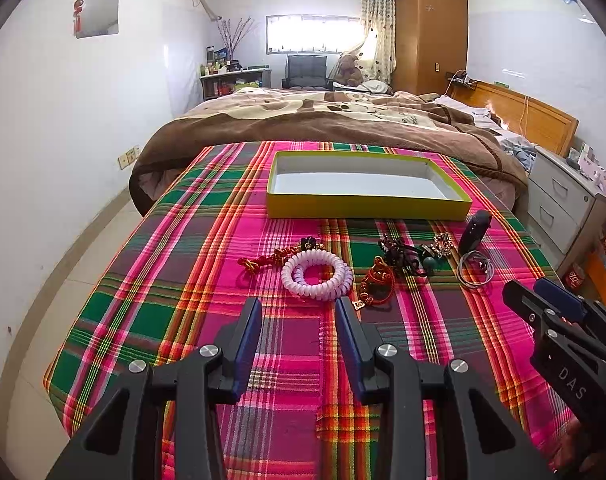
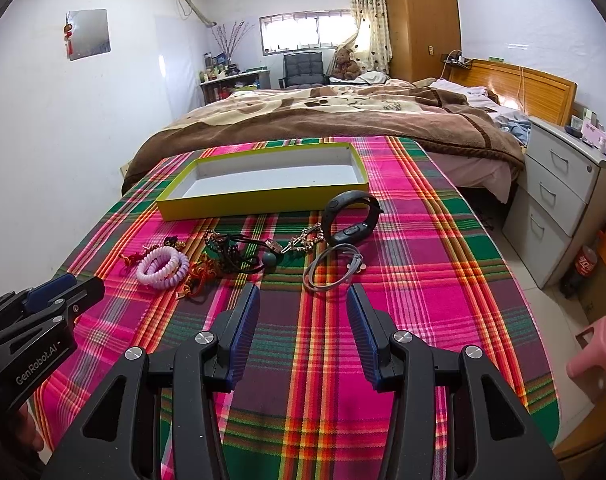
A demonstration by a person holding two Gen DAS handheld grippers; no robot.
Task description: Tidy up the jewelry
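A shallow yellow box (image 1: pixel 367 205) with a white inside lies empty on the plaid cloth; it also shows in the right wrist view (image 2: pixel 263 200). In front of it lie a lilac coil bracelet (image 1: pixel 316 274) (image 2: pixel 163 266), a red knotted cord (image 1: pixel 271 259), a red-gold charm (image 1: pixel 377 283), black beads (image 1: pixel 401 256) (image 2: pixel 231 254), a gold chain (image 2: pixel 303 242), a black wristband (image 1: pixel 474 232) (image 2: pixel 353 218) and a grey wire hoop (image 1: pixel 475 271) (image 2: pixel 333 268). My left gripper (image 1: pixel 299 306) is open just short of the coil bracelet. My right gripper (image 2: pixel 303 292) is open just short of the hoop.
The plaid cloth (image 1: pixel 207 280) covers a table set against a bed with a brown blanket (image 1: pixel 323 120). A grey drawer unit (image 2: pixel 559 200) stands at the right, with a pink stool (image 2: pixel 599 356) on the floor near the table's right edge.
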